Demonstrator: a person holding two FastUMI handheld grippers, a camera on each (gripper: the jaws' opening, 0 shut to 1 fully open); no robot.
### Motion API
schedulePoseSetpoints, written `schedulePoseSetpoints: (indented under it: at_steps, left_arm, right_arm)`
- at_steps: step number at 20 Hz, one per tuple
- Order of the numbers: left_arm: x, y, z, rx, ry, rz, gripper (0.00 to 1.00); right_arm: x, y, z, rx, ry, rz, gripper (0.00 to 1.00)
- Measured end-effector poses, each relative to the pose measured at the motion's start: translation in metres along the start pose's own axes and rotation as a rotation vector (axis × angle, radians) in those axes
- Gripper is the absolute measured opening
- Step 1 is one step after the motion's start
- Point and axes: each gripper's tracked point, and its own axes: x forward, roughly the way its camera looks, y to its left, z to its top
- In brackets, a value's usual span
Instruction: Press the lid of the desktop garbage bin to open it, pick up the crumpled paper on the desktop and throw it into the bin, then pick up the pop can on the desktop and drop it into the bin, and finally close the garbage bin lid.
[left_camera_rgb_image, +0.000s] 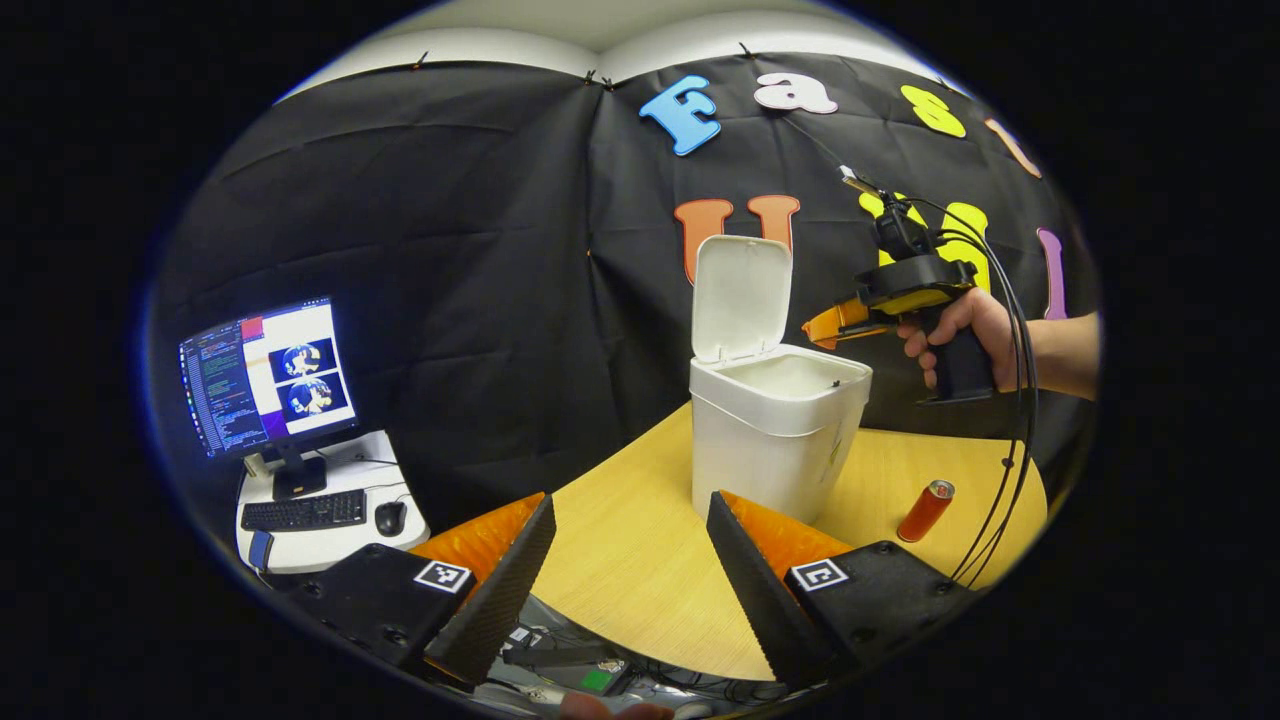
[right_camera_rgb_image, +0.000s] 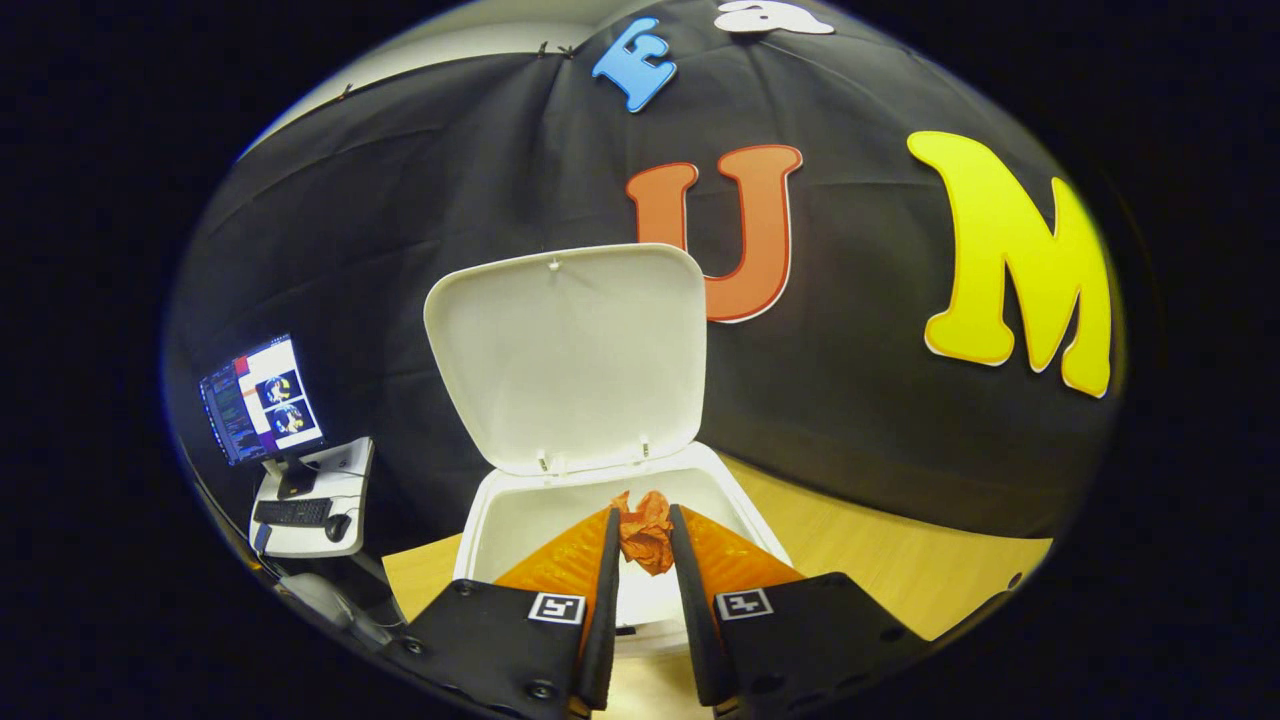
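The white desktop bin (left_camera_rgb_image: 770, 430) stands on the wooden table (left_camera_rgb_image: 620, 560) with its lid (left_camera_rgb_image: 742, 298) swung upright. A red pop can (left_camera_rgb_image: 925, 510) lies on the table to the right of the bin. My left gripper (left_camera_rgb_image: 630, 520) is open and holds nothing, low at the table's near edge in front of the bin. A hand (left_camera_rgb_image: 960, 325) holds my right gripper (left_camera_rgb_image: 822, 328) just above the bin's right rim. In the right gripper view, my right gripper (right_camera_rgb_image: 643, 510) is shut on the crumpled orange paper (right_camera_rgb_image: 648, 538), held over the bin's open mouth (right_camera_rgb_image: 520, 520) below the lid (right_camera_rgb_image: 570, 350).
A monitor (left_camera_rgb_image: 268, 372), keyboard (left_camera_rgb_image: 305, 512) and mouse (left_camera_rgb_image: 390, 517) sit on a small white side table at the left, off the wooden table. Black cables (left_camera_rgb_image: 1012, 450) hang from the right gripper down past the can. The wooden table's curved edge is close under my left fingers.
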Motion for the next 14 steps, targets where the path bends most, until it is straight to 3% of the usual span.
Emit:
schedulePoseSetpoints:
  at_steps: [1, 2, 3, 4, 5, 8, 11, 14]
  left_arm:
    - [0.001, -0.001, 0.0, 0.001, -0.002, -0.002, 1.0]
    - [0.004, -0.007, -0.001, 0.003, -0.003, -0.009, 1.0]
    - [0.004, -0.01, 0.0, 0.006, -0.003, -0.015, 1.0]
    - [0.004, -0.01, -0.001, 0.012, -0.002, -0.019, 1.0]
    - [0.004, -0.013, 0.0, 0.018, -0.004, -0.025, 1.0]
    - [0.007, -0.022, 0.001, 0.025, -0.008, -0.056, 1.0]
    - [0.004, -0.053, 0.011, 0.044, -0.043, -0.162, 1.0]
    - [0.006, -0.071, 0.015, 0.085, -0.066, -0.218, 0.99]
  right_arm:
    - [0.002, -0.005, 0.0, 0.009, 0.0, -0.01, 0.34]
    - [0.002, -0.006, 0.0, 0.015, 0.0, -0.009, 0.3]
    - [0.003, -0.008, 0.0, 0.017, 0.0, -0.012, 0.45]
    - [0.002, -0.009, -0.001, 0.014, -0.002, -0.014, 0.51]
    - [0.002, -0.01, -0.001, 0.011, -0.007, -0.016, 0.63]
    - [-0.005, -0.011, 0.004, 0.016, -0.031, -0.011, 0.67]
    - [-0.026, -0.004, 0.015, 0.013, -0.077, 0.021, 0.74]
    - [-0.059, -0.003, 0.035, -0.027, -0.167, 0.02, 0.76]
